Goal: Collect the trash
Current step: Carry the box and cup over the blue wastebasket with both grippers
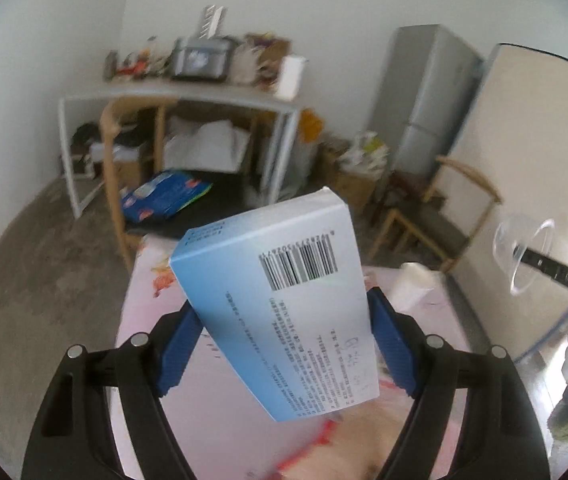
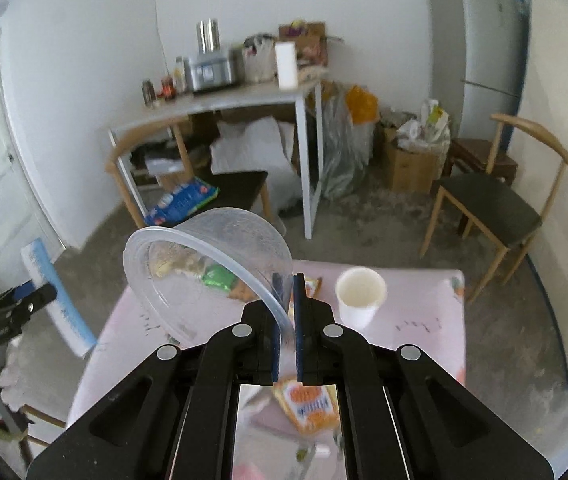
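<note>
1. Left gripper (image 1: 282, 334) clamped on a blue-and-white box (image 1: 280, 304), blue pads against its two long sides; box tilted, barcode face up, held in the air above the pink table (image 1: 156, 320).
2. Right gripper (image 2: 287, 320) pinched nearly closed on the rim of a clear plastic tub (image 2: 208, 272); tub tipped on its side, mouth turned left, lifted off the pink table.
3. On the pink table: white paper cup (image 2: 359, 294) upright, just right of the tub; orange snack packet (image 2: 307, 404) at the near edge, under the right gripper.
4. Beyond the pink table: wooden chair (image 2: 495, 200) to the right, white desk (image 2: 220, 104) crowded with kitchen items against the far wall, grey fridge (image 2: 475, 52) in the corner.
</note>
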Demonstrator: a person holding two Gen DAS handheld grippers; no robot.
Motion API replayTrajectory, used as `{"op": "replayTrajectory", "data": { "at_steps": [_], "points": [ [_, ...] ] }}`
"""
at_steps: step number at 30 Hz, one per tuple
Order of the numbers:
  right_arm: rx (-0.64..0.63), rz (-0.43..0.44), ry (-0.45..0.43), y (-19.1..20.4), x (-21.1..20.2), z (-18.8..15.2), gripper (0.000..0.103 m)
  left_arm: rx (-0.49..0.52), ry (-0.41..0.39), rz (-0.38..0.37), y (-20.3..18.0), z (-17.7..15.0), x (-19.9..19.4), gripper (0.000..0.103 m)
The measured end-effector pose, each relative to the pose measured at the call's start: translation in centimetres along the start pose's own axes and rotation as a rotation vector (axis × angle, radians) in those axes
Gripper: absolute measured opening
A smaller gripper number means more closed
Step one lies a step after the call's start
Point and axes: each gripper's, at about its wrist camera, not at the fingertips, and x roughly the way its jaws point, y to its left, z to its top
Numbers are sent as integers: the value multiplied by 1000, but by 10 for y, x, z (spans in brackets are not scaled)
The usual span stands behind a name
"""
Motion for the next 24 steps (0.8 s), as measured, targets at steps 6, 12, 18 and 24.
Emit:
{"op": "replayTrajectory", "data": {
  "at_steps": [6,12,18,24],
  "points": [
    [139,-19,-14,-57,-93,-80,4,109,44,-201,-95,-14,-45,78],
    [406,-99,30,-135,-147,-190,4,261,250,-412,-231,-64,-20,78],
    [727,-187,64,-218,-168,-294,4,460,458,-540,-378,-145,26,78],
    [978,-241,92,-294,-150,-375,4,600,622,-578,-509,-233,79,78]
  ]
}}
